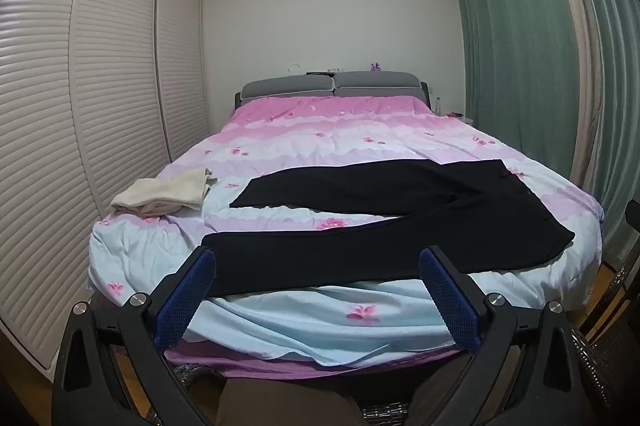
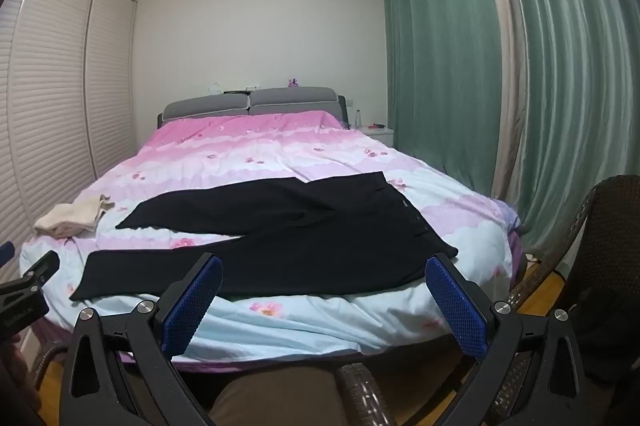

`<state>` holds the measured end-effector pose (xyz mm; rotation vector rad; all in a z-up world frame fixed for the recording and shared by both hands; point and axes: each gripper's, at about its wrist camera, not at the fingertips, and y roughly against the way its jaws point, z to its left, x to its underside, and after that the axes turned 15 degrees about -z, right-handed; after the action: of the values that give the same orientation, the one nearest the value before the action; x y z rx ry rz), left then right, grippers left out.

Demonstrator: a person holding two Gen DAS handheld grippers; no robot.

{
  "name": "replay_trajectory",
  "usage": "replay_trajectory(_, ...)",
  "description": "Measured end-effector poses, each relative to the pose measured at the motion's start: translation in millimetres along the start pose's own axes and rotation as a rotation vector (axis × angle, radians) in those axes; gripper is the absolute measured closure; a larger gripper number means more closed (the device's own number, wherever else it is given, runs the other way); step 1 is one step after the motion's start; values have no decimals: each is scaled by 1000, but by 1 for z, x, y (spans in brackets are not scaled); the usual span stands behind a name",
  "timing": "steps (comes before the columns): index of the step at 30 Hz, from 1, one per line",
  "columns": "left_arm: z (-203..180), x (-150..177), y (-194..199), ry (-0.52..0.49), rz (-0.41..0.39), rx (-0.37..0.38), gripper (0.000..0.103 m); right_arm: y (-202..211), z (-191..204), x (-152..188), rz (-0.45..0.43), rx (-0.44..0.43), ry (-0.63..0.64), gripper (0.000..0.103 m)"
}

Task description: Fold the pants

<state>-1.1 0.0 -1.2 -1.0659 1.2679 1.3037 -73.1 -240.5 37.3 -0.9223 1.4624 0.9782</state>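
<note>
Black pants (image 1: 380, 193) (image 2: 320, 222) lie flat across the foot of the bed. The waistband is at the right and the two legs splay apart toward the left. My left gripper (image 1: 319, 258) hovers open in front of the bed's foot edge, facing the nearer leg, with nothing between its blue pads (image 1: 188, 302). Farther right, my right gripper (image 2: 325, 262) is open too, level with the nearer leg and the waist, and touches nothing. The left gripper's tip (image 2: 36, 274) also shows at the left edge of the right wrist view.
The bed (image 1: 320, 129) has a pink and pale-blue flowered cover. A folded cream garment (image 1: 164, 193) (image 2: 70, 216) lies at its left side. Louvred wardrobe doors (image 1: 112, 85) flank the left, green curtains (image 2: 440, 65) the right. A wicker chair (image 2: 600, 226) stands right; a person's knee (image 2: 276, 398) is below.
</note>
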Motion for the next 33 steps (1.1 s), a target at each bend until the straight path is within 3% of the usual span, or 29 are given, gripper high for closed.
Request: replay_trajectory(33,-3,0,5,-1,-7,10,0,-2,-3,-3,-2,2,-6,0)
